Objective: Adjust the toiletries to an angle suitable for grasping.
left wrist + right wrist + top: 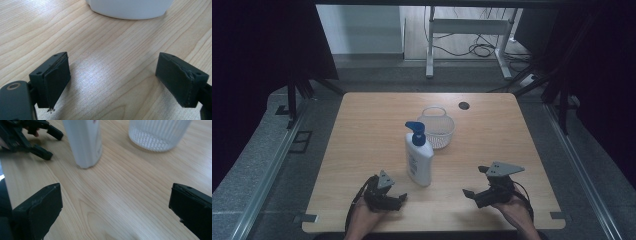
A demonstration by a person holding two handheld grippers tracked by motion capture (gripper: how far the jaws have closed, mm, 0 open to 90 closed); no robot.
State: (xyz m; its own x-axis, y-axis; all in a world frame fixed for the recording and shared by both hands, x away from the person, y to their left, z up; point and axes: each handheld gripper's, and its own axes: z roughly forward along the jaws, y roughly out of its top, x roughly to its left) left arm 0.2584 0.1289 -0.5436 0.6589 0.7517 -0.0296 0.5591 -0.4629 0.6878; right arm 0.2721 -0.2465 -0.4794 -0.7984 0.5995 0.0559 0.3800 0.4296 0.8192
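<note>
Nearest the camera in the high view, at the bottom edge of the frame, two hands come in, each holding one gripper. The left gripper (398, 198) sits at lower left of centre, the right gripper (476, 181) at lower right of centre. Both rest low over the wooden table (362, 130), and both point toward the middle of the frame.

Counted on the table: one pump bottle (418, 159), white with a blue pump head, standing upright just below the centre of the frame; one clear ribbed basket (436, 128), just above and right of the bottle, near it; one dark round hole (463, 105) in the tabletop toward the upper middle.

In the left gripper view the jaws stand wide apart at the lower corners with bare wood between them, and the white base of the bottle (130, 8) sits at the top edge, apart from the jaws. In the right gripper view the jaws are also spread wide and hold nothing; the bottle (83, 142) stands at upper left of centre, the basket (157, 133) at upper right, and the left gripper (46, 143) shows in the upper left corner.
</note>
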